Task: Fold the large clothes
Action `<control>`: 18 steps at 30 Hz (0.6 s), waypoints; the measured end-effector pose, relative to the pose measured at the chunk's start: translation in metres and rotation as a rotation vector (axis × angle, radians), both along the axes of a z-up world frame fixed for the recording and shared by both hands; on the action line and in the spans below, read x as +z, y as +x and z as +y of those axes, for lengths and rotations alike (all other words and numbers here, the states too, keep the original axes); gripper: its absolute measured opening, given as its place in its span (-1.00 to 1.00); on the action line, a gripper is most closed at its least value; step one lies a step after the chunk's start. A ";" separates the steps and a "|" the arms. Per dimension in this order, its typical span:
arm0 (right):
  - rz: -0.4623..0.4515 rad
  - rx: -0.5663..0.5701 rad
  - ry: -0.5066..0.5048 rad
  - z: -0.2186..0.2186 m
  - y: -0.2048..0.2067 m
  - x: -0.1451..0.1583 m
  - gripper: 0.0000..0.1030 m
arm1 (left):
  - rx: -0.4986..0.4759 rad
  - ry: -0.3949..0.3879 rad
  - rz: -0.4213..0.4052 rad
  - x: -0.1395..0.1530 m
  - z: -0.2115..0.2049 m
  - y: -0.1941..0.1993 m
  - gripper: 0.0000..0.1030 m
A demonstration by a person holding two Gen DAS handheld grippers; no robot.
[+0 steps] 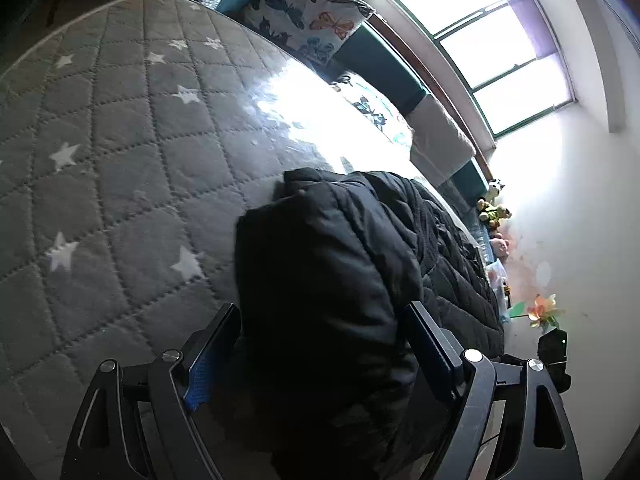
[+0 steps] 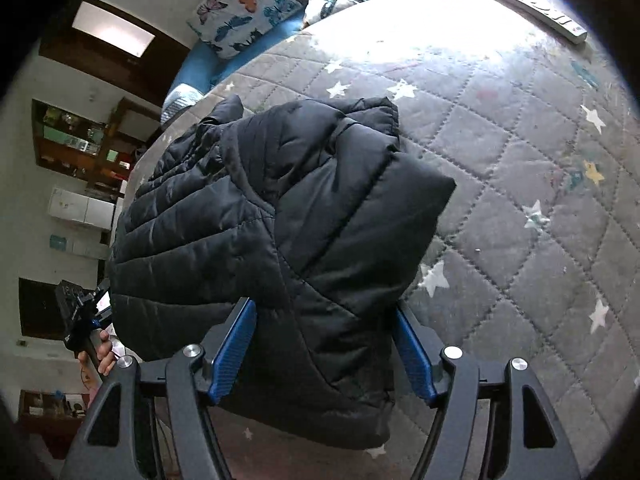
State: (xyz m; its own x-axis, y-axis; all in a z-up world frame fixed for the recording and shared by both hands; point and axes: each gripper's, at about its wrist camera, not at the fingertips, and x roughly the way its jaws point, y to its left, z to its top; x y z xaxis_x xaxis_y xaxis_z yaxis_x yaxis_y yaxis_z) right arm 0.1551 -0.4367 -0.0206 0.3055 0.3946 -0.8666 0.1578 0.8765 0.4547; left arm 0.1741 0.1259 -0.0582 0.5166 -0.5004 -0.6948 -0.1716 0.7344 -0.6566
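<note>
**A:** Black puffer jacket (image 1: pixel 340 280) fills the left wrist view. How far along is it?

**B:** It lies bunched into a thick bundle on the grey quilted bed (image 1: pixel 120 140), toward the edge that runs under the window (image 1: pixel 500 40) and the butterfly cushions (image 1: pixel 308 4). The left gripper (image 1: pixel 322 332) has its fingers (image 1: pixel 218 344) spread wide, 1 on each side of the bundle. I judge it has let go; whether the fingers brush the fabric I cannot tell.

**A:** And the right wrist view?

**B:** There the jacket (image 2: pixel 280 220) shows folded over on itself, layers stacked, 1 corner jutting toward the middle of the bed (image 2: pixel 520 200). The right gripper (image 2: pixel 324 344) straddles the near end, blue fingers (image 2: pixel 236 344) fairly wide; I cannot tell whether they squeeze it or only bracket it.

**A:** So what's left?

**B:** The main folds look done. The bundle is lumpy, so I'd guess 1 tidying fold or a press flat remains.
</note>
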 end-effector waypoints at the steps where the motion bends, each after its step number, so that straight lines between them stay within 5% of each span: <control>1: 0.006 0.006 0.002 -0.001 -0.002 0.002 0.46 | -0.002 0.006 0.002 -0.001 -0.001 0.002 0.74; 11: 0.061 0.087 -0.036 0.008 -0.022 0.022 0.46 | -0.014 0.008 0.002 -0.007 -0.014 0.013 0.85; 18: 0.083 0.085 0.054 0.006 -0.002 -0.022 0.51 | 0.004 -0.032 0.013 -0.022 -0.016 0.017 0.88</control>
